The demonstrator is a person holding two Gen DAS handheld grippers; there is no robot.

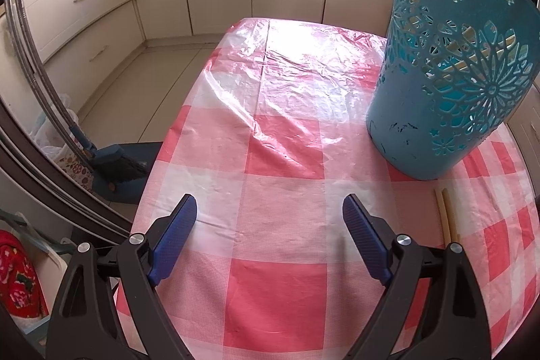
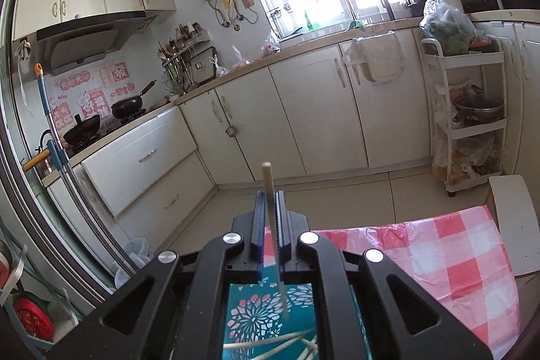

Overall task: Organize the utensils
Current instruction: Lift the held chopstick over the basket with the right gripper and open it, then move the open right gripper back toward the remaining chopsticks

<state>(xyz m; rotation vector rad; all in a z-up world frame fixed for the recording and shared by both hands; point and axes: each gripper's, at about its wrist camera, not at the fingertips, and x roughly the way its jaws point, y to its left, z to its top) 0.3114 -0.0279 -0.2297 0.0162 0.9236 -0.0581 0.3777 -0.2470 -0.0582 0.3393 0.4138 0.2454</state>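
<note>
My right tool (image 2: 269, 218) clamps a chopstick (image 2: 270, 191) above the basket (image 2: 266, 309); left tool (image 1: 270, 218) gapes idle. Next, I judge: lower, release inside.

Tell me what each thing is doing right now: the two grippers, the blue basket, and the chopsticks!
Left gripper: open, holding nothing, above the tablecloth.
Right gripper: shut on one chopstick, above the basket.
Basket: standing on the table, chopsticks inside.
Chopsticks on table: lying beside the basket, not picked up yet.
</note>
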